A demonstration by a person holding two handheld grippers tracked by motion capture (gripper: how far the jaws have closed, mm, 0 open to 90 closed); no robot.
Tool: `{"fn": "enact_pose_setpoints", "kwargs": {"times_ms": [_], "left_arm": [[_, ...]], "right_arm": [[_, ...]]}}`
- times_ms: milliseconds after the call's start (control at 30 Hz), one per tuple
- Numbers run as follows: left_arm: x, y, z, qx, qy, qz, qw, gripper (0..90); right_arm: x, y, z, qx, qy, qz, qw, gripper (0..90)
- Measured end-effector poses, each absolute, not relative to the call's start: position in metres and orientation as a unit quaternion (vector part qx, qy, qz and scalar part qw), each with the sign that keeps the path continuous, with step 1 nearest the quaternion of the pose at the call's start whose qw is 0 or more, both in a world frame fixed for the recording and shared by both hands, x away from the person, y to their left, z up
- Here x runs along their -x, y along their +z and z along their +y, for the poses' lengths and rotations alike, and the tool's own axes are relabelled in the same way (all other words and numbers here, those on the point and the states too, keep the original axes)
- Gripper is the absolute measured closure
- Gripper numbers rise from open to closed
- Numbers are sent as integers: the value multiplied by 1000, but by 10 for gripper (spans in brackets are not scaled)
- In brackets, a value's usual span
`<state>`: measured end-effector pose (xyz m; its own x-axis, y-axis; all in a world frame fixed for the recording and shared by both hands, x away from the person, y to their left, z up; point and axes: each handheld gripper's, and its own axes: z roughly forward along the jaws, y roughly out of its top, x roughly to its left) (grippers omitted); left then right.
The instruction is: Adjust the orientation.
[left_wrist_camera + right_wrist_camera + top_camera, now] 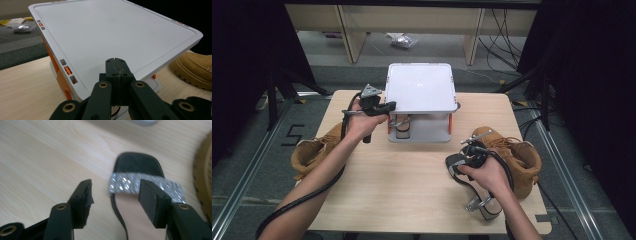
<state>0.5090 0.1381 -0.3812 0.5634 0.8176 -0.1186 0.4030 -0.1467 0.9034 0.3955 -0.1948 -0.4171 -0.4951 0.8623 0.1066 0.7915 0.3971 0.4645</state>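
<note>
A white box with orange hinges (420,87) stands at the back middle of the table, its lid (107,32) raised over a lower tray. In the tray lies a sandal (402,128). My left gripper (388,106) is at the lid's front left corner. Its jaws (116,67) are shut over the lid's near edge, and nothing shows between them. A black sandal with a glittering silver strap (147,185) lies at the front right (462,172). My right gripper (468,152) hovers open over it (115,192), one jaw above the strap and the pads not pressing on it.
A tan boot (312,152) lies at the table's left edge. Another tan boot (517,157) sits just right of my right hand, and its sole (192,70) shows beyond the box. Bare wood (412,185) stretches across the middle and front of the table.
</note>
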Motion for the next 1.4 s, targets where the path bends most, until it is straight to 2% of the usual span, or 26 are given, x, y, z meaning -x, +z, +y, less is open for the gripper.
{"fn": "enact_pose_setpoints", "kwargs": {"times_ms": [433, 767, 1033, 1400], "left_arm": [[-510, -379, 138, -735, 207, 417, 494, 895], [-510, -380, 138, -734, 205, 417, 496, 894], [-510, -380, 138, -734, 206, 417, 496, 894], [-510, -379, 138, -734, 206, 417, 495, 894]], "right_arm": [[-381, -417, -228, -515, 162, 840, 61, 369], [-378, -434, -229, -519, 92, 850, 23, 344], [-382, -450, -228, -511, 63, 857, 9, 318], [-392, -461, -225, -520, 35, 853, -2, 328]]}}
